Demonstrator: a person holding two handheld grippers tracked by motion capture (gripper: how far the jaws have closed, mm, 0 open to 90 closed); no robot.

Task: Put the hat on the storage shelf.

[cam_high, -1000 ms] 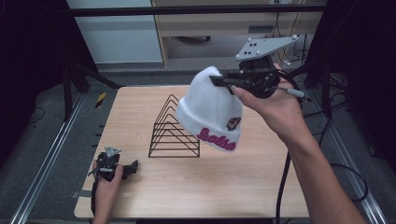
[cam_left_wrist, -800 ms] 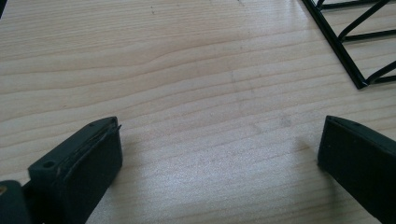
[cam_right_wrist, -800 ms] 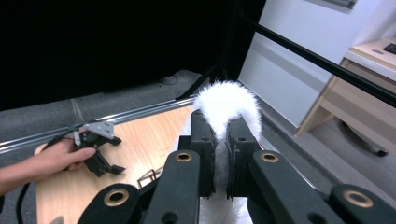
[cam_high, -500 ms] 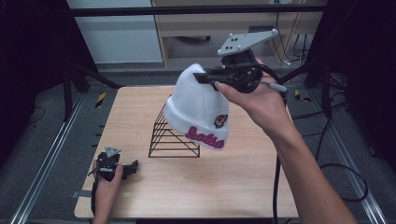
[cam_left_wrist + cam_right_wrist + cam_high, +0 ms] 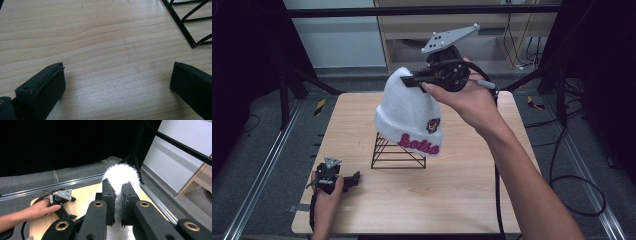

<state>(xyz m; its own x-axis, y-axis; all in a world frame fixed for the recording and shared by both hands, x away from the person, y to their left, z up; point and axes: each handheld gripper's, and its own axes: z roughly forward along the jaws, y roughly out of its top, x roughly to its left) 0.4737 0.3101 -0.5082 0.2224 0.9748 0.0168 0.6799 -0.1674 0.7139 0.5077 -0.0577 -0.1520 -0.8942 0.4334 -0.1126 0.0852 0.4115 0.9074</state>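
**Hat held over the wire rack**

My right gripper (image 5: 414,80) has its jaws clenched on the top of the white knit hat (image 5: 409,117), and the hat hangs from them in the air above the black wire rack (image 5: 398,152). Its folded brim, with pink lettering and a small badge, covers the upper part of the rack in the high view; I cannot tell whether cloth touches wire. In the right gripper view the fuzzy crown (image 5: 121,178) bulges out past my two pads. My left gripper (image 5: 353,178) rests on the wooden worktop (image 5: 462,200) near its front left corner, well apart from the hat, jaws spread wide with nothing between them. A corner of the rack (image 5: 190,22) lies just ahead of it.
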